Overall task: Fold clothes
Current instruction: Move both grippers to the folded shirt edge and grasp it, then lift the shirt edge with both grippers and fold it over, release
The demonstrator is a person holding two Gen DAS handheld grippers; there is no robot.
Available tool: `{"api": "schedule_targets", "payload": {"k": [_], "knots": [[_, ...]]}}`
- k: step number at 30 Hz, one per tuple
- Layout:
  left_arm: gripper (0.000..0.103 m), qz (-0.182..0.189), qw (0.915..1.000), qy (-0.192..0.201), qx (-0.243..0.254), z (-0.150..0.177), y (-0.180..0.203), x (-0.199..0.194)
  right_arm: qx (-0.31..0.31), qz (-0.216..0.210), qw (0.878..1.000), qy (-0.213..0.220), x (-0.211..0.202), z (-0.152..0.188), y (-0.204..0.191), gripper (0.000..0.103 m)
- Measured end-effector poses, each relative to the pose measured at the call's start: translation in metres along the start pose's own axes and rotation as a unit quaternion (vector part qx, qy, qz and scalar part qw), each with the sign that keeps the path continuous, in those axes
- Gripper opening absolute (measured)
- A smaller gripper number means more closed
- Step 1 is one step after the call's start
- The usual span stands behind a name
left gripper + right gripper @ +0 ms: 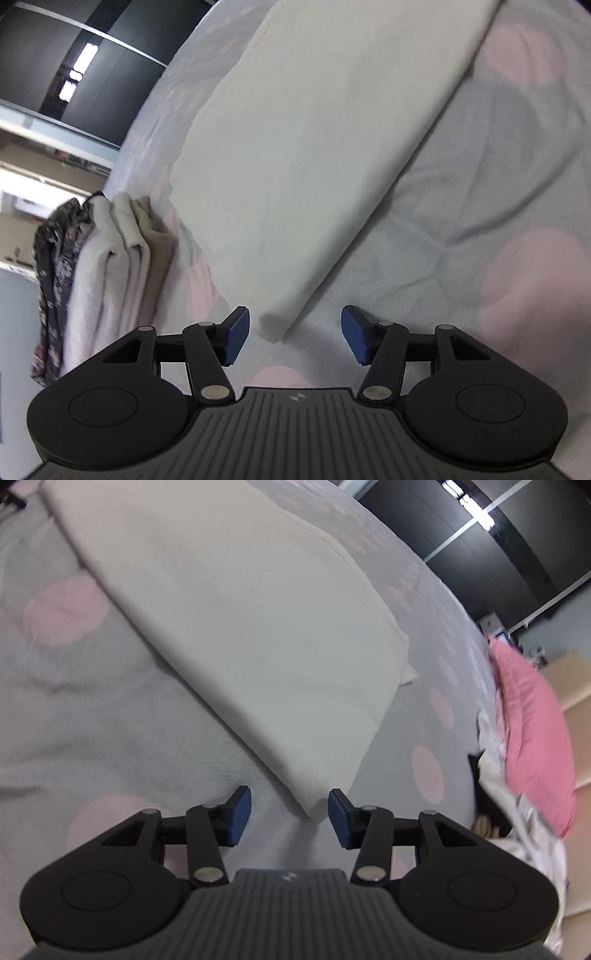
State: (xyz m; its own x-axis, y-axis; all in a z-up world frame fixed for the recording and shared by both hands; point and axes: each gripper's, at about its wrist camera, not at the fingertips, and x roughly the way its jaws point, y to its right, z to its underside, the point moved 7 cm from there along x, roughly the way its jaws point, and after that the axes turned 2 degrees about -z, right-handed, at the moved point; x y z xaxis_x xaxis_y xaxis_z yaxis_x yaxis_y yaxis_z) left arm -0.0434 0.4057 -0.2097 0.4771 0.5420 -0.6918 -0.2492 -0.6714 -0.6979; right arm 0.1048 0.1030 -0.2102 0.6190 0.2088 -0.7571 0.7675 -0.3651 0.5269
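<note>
A white garment (306, 147) lies folded into a long flat band on a grey bedspread with pink dots (480, 221). In the left wrist view my left gripper (291, 338) is open, its blue pads either side of the band's near corner, which lies just ahead of the fingertips. In the right wrist view the same white garment (251, 627) runs diagonally, and my right gripper (290, 818) is open with the other near corner just in front of the gap. Neither gripper holds anything.
A stack of folded clothes (110, 266), white, beige and dark patterned, sits on the bed at the left. A pink pillow (532, 731) and a heap of unfolded clothes (517, 812) lie at the right. Dark wardrobe panels (480, 535) stand beyond the bed.
</note>
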Motion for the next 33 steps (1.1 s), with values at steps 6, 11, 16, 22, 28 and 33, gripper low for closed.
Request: {"api": "schedule_targets", "payload": {"k": [6,11,16,22,28,33], "knots": [[0.057,-0.083,0.9947,0.008,0.06,-0.003,0.006,0.013,-0.084,0.055,0.995,0.011,0.013,-0.001,-0.01,0.05],[0.029,-0.122,0.9852,0.011,0.12,-0.009,0.019,0.021,-0.142,0.1,0.985,0.018,0.023,-0.002,-0.015,0.045],[0.005,-0.099,0.9925,0.018,0.069,-0.017,0.004,0.021,-0.17,0.13,0.977,0.013,0.027,-0.001,-0.012,0.01],[0.003,-0.083,0.9958,0.037,0.004,-0.022,-0.022,-0.002,-0.149,0.131,0.98,0.026,0.012,-0.009,0.008,0.003],[0.002,-0.059,0.9966,0.056,-0.008,-0.017,-0.037,-0.042,-0.142,0.112,0.983,0.026,-0.02,-0.02,0.034,0.002],[0.002,-0.012,0.9978,0.065,-0.006,-0.004,-0.041,-0.084,-0.15,0.067,0.986,0.01,-0.059,-0.021,0.048,0.002]]}}
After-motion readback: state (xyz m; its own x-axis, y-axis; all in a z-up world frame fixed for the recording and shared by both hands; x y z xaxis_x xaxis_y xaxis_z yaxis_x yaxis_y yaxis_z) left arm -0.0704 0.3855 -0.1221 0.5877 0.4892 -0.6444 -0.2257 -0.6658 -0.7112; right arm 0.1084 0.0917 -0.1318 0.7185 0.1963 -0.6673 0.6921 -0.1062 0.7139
